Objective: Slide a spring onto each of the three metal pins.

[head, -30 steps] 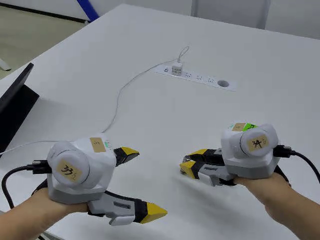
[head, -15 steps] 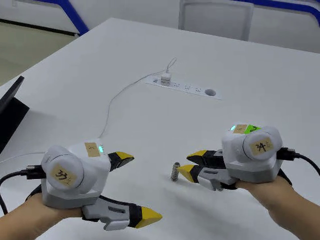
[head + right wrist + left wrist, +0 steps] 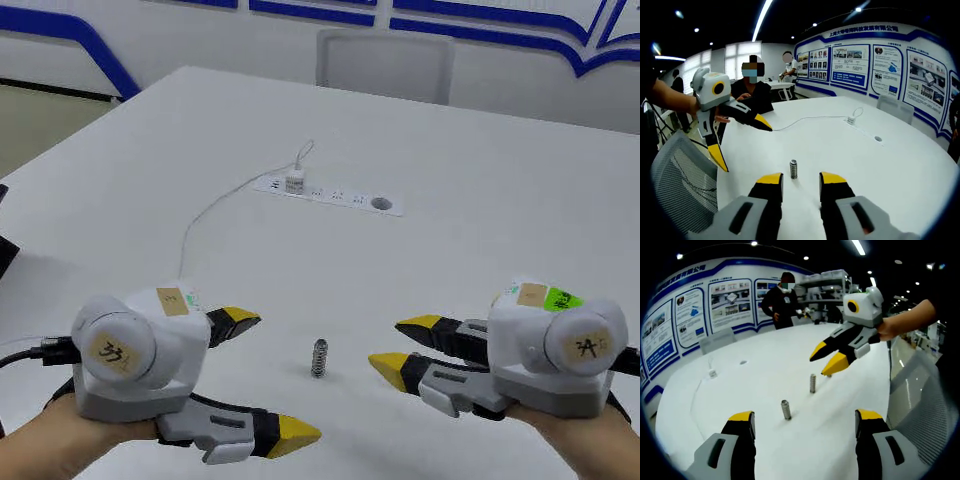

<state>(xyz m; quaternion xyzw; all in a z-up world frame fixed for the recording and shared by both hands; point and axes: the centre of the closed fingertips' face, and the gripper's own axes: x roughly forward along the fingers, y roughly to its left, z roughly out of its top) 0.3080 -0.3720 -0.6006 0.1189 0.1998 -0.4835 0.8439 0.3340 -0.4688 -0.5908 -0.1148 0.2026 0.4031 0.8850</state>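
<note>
Standing upright on white table [image 3: 450, 250] between both grippers: small grey coiled metal spring [image 3: 319, 357], at nine o'clock of right grey yellow-tipped gripper [image 3: 403, 345], narrowly parted, empty. Left gripper [image 3: 268, 375] spread wide, empty.

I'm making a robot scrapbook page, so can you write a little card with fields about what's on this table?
Surface: white table
Left gripper: open wide, holding nothing
Right gripper: open, holding nothing
Between the grippers: small grey metal spring, standing upright
Second spring: upright, near the right gripper's tips in the left gripper view
Farther back: long white power strip
</note>
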